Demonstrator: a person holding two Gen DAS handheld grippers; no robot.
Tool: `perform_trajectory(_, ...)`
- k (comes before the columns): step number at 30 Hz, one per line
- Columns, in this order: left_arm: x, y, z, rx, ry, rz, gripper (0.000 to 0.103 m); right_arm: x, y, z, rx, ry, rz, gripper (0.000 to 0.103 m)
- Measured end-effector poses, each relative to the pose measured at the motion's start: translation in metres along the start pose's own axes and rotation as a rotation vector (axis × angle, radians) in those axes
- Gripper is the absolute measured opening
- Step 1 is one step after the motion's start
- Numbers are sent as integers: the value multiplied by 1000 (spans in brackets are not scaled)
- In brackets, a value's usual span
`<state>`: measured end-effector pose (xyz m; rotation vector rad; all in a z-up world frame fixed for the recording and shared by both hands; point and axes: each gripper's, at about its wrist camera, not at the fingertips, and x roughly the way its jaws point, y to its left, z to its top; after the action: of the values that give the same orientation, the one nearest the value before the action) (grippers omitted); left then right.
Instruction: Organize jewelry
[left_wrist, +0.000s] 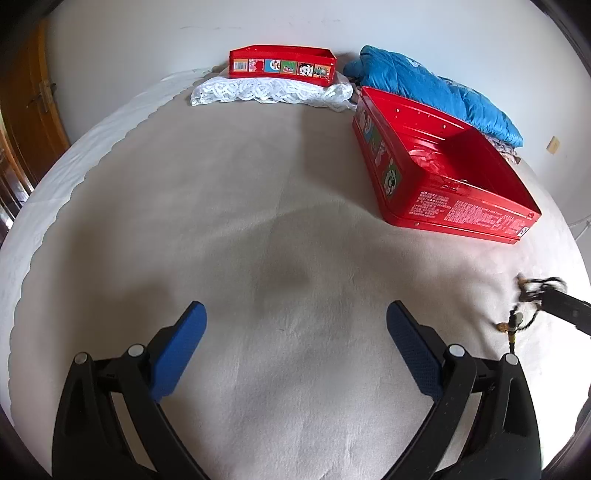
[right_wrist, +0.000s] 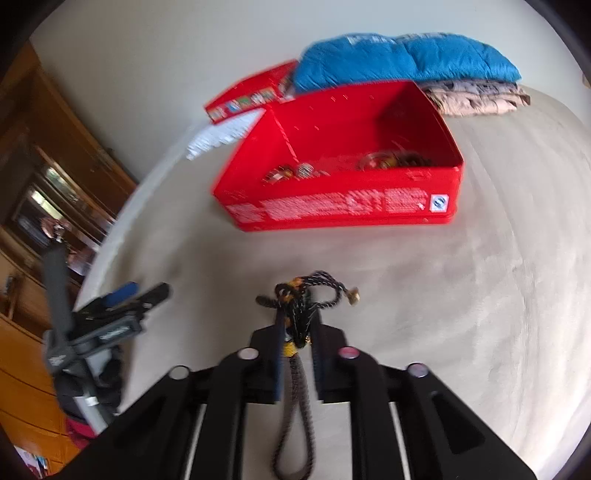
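Note:
My right gripper (right_wrist: 298, 314) is shut on a black braided cord necklace (right_wrist: 291, 292) with gold beads. The cord bunches up between the fingertips, and one loop hangs back under the gripper. In the left wrist view the same gripper (left_wrist: 554, 295) comes in from the right edge, with the necklace (left_wrist: 513, 325) dangling just above the bed cover. Beyond it stands an open red tin (right_wrist: 332, 206), also in the left wrist view (left_wrist: 461, 210); several small jewellery pieces (right_wrist: 303, 170) lie inside. My left gripper (left_wrist: 295, 310) is wide open over the bare cover and holds nothing.
The tin's red lid (left_wrist: 282, 66) rests on a white lace cloth (left_wrist: 266, 90) at the far side of the bed. A folded blue quilt (right_wrist: 399, 59) and patterned fabric (right_wrist: 480, 98) lie behind the tin. Wooden furniture (right_wrist: 55, 166) stands past the bed's left edge.

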<state>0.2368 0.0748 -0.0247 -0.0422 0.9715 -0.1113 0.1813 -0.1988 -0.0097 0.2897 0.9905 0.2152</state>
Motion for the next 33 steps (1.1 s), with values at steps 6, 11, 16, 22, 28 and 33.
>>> perform_trajectory(6, 3, -1, 0, 4, 10, 1, 97, 1, 1, -7, -28, 1, -46, 38)
perform_trajectory(11, 2, -4, -1, 16, 7, 3, 97, 23, 22, -20, -85, 120, 40, 34)
perform_trajectory(16, 2, -4, -1, 14, 10, -2, 97, 48, 28, -27, -100, 197, 9, 25)
perform_trajectory(22, 0, -6, -1, 17, 7, -9, 97, 51, 26, -26, -101, 190, 30, 6)
perform_trajectory(28, 3, -4, -1, 13, 17, -9, 97, 18, 16, -19, -79, 107, 129, 6)
perform_trajectory(33, 4, -8, -2, 22, 15, -9, 97, -16, -6, -13, -30, 23, 148, 6)
